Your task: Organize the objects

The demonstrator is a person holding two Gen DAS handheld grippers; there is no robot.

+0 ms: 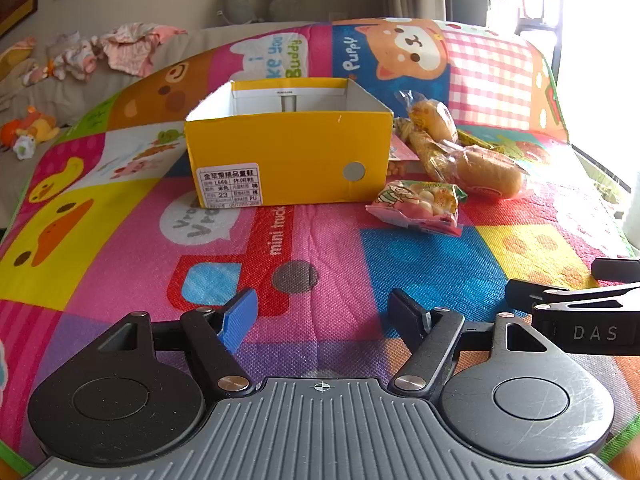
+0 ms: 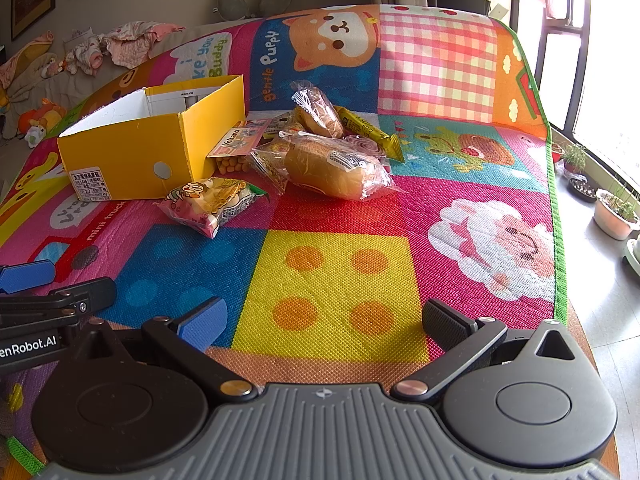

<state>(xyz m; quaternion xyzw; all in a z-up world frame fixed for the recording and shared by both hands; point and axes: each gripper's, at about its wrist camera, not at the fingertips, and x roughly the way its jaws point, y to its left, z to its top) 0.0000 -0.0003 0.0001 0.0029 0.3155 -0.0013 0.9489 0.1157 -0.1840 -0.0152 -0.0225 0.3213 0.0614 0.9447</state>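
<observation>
Mid-mat, toward far edge | yellow box [image 2: 132, 152] seemingly empty | snack packets [image 2: 328, 160] outside, unsorted | left hand-held gripper [image 1: 320, 316], right hand-held gripper [image 2: 324, 324]: jaws apart, empty

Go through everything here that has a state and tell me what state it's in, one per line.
Yellow cardboard shoebox: open, no lid, upright on the mat; inside mostly hidden.
Clear-wrapped bread roll: sealed, lying beside the box.
Pink and yellow snack bag: sealed, lying flat by the box's corner.
Left gripper: open, holding nothing.
Right gripper: wide open, holding nothing.
</observation>
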